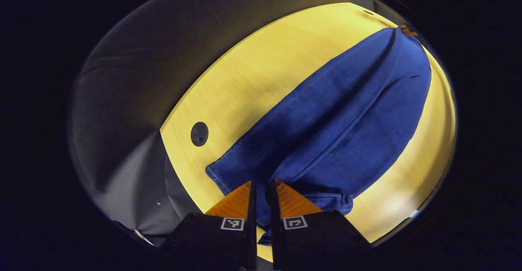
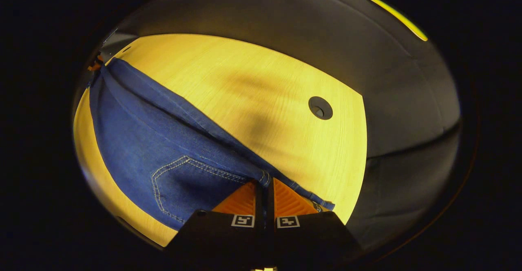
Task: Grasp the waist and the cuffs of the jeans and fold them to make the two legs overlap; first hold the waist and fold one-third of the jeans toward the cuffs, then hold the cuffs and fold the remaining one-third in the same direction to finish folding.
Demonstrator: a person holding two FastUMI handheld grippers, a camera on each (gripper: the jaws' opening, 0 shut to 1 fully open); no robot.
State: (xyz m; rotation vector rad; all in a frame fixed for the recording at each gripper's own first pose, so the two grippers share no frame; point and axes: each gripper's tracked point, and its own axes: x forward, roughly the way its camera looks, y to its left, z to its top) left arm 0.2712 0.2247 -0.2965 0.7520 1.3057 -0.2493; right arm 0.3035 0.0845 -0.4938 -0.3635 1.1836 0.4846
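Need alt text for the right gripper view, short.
The right gripper is closed on the waistband of blue jeans lying on a yellow wooden table. A stitched back pocket sits beside the gripper, and the legs stretch away toward the upper left. A round dark grommet is set in the tabletop.
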